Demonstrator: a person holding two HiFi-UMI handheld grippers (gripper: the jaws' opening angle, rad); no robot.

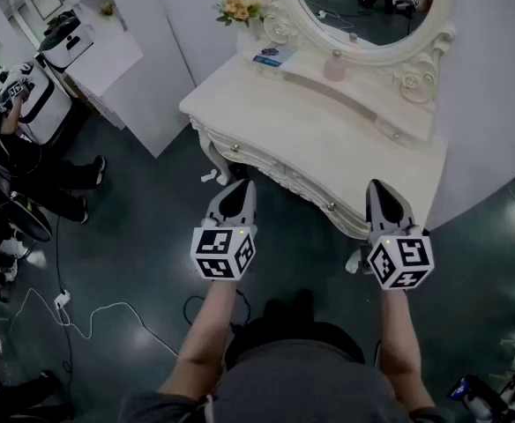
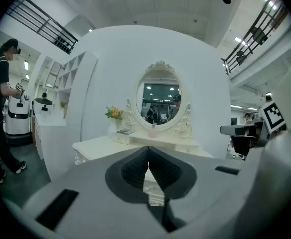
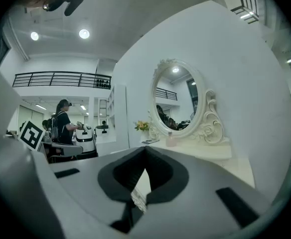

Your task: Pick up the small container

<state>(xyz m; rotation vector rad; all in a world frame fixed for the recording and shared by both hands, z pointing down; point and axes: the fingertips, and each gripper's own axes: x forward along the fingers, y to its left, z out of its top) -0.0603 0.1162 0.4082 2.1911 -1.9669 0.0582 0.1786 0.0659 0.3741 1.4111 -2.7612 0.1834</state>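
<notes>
the small container (image 1: 334,65), a pale pink pot, is seen upright on the raised shelf (image 1: 363,102) at the back of the desk (image 1: 328,144), just below the oval mirror (image 1: 372,11) and near its middle. it is touched by nothing. further left on the same shelf a blue-and-white card (image 1: 275,55) is laid, and a vase of yellow and pink flowers (image 1: 240,10) is stood at the shelf's left end. in both gripper views the container is made out small and far off, above the closed tips.

the left tongs (image 1: 242,186) are held out just in front of the desk's carved front edge, over the dark floor (image 1: 134,236) and well apart from the container. their jaws are pressed together, tip to tip, with nothing between them. they are pointed toward the desk and tipped slightly downward.

the right tongs (image 1: 376,186) are held level beside them, their tips seen in the head view at the desk's front right corner. their jaws are likewise closed on each other and nothing is gripped.

both tongs are carried on bare forearms stretched forward and roughly parallel, the left forearm (image 1: 206,324) and the right forearm (image 1: 399,342) being well apart, with each marker cube sitting just ahead of the hand. a white cable (image 1: 90,320) is seen lying on the floor to the left.
</notes>
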